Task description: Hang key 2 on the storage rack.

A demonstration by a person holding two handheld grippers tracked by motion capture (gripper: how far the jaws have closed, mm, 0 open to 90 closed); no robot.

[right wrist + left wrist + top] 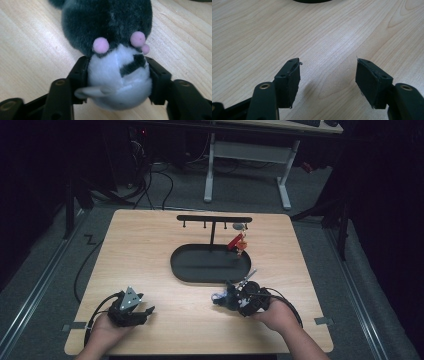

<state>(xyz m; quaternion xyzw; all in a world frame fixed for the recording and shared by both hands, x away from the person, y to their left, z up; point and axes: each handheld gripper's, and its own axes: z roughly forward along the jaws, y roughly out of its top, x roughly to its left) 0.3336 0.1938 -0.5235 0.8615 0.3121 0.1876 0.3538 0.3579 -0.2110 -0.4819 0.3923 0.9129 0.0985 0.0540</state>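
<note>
A small plush toy (110, 72) with a dark grey part, a white part and pink dots lies on the wooden table (150, 250). My right gripper (116, 66) is shut on its white part, one pad pressing each side. In the high view the right gripper (226, 298) sits near the table's front right, with the plush toy (218, 296) at its tips. My left gripper (146, 312) rests at the front left. The left gripper (328, 62) stands open over bare wood with nothing between its pads.
A black stand (214, 219) with hooks rises from an oval black tray (180, 265) at the table's middle back. A red trinket (237, 243) and a grey one (239, 226) hang from its right end. Another desk (247, 150) stands beyond the table.
</note>
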